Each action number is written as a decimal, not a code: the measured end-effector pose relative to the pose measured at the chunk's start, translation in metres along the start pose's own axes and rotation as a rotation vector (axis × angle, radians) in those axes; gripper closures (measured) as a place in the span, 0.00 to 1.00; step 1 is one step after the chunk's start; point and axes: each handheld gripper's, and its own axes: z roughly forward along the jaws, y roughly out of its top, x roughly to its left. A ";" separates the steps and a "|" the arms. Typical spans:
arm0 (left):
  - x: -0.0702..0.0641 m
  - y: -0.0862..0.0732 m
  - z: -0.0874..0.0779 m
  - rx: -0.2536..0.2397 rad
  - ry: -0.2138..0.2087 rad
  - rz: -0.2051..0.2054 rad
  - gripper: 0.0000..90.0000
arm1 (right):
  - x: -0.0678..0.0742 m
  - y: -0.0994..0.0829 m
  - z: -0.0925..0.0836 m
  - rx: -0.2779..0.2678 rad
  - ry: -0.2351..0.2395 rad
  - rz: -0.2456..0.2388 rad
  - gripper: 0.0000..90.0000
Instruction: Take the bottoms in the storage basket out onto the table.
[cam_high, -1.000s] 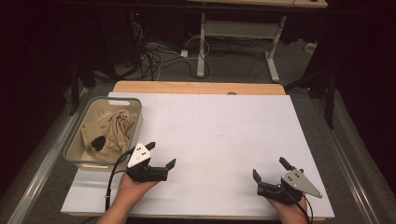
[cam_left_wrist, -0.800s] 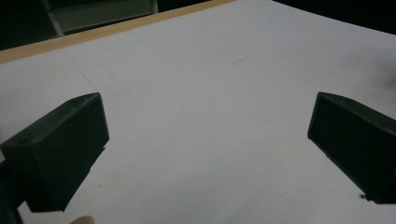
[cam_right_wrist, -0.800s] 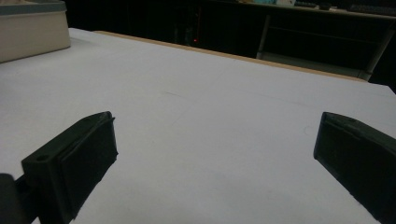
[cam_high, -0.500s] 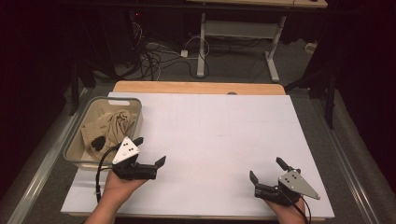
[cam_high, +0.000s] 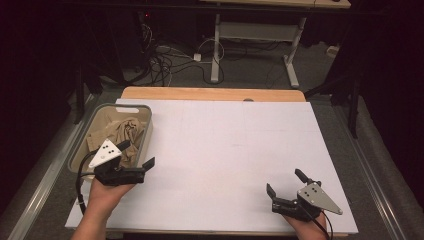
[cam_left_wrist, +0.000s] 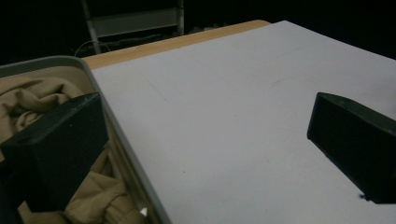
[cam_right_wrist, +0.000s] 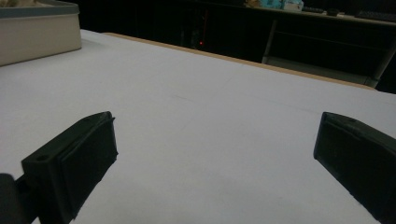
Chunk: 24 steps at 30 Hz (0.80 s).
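Observation:
A grey plastic bin stands at the table's left edge with crumpled beige cloth inside. My left gripper hovers open at the bin's near right corner, one jaw over the cloth and the other over the white sheet. In the left gripper view the bin's rim runs between the jaws of the left gripper, with the cloth behind the left one. My right gripper stands open low over the white sheet near the front right. The right gripper holds nothing; the bin sits far off.
A white sheet covers the table, with a wooden strip along its far edge. Beyond it are a desk frame and loose cables on the floor. A metal rail runs left of the bin.
My left gripper has moved left and a little forward, from over the white sheet to the bin's corner. The right gripper has barely shifted. Both stayed open.

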 end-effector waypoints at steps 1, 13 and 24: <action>0.002 0.001 -0.003 -0.007 -0.003 -0.003 0.00 | 0.000 0.000 0.000 0.000 0.000 0.000 0.00; 0.037 0.003 -0.034 -0.042 0.056 -0.056 0.00 | 0.002 0.001 -0.001 -0.003 0.009 -0.005 0.00; 0.072 -0.002 -0.061 -0.067 0.132 -0.126 0.00 | 0.003 0.001 -0.001 -0.004 0.010 -0.008 0.00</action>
